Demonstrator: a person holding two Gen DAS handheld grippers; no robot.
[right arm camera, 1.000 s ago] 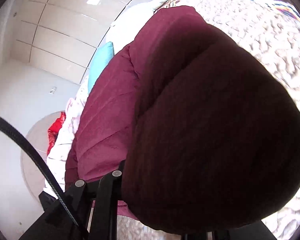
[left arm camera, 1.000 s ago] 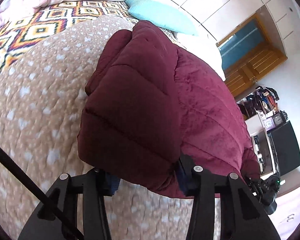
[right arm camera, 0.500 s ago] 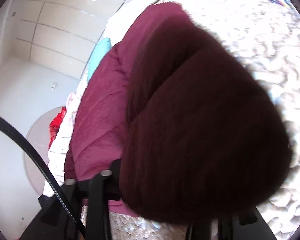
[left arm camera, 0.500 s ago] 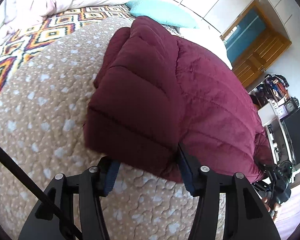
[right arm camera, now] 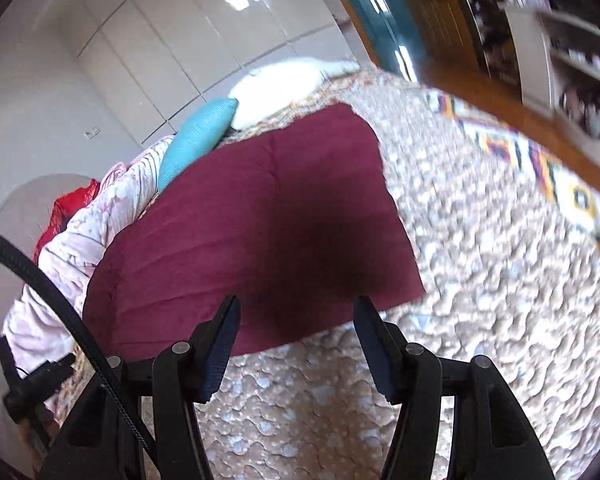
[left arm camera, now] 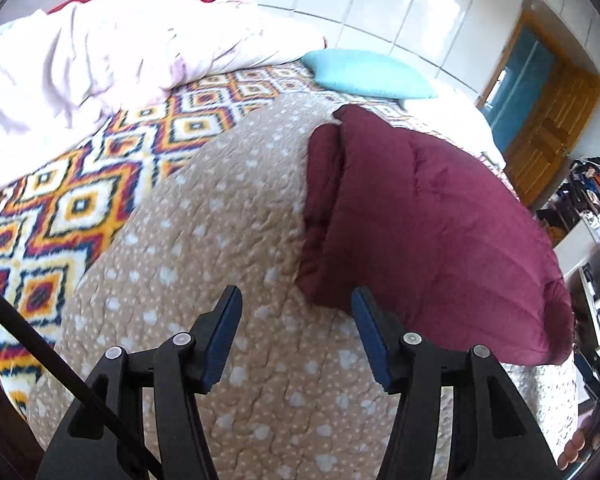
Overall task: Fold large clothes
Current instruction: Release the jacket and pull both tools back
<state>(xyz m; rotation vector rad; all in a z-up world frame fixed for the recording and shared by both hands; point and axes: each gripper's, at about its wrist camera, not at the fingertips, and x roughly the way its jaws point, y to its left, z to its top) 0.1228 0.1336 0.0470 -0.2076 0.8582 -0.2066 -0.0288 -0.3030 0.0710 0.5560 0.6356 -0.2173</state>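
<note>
A home bedroom: a bed spread with a tan dotted quilt over a diamond-patterned blanket, a turquoise pillow, a rumpled pale duvet, glossy white wardrobe doors, a wooden door and cluttered shelves.

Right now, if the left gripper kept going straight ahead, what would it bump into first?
Probably the tan spotted blanket: the open left gripper points down at it. The folded maroon jacket lies slightly to the right, though depth is unclear.

both hand-held grippers just opened, empty
</note>
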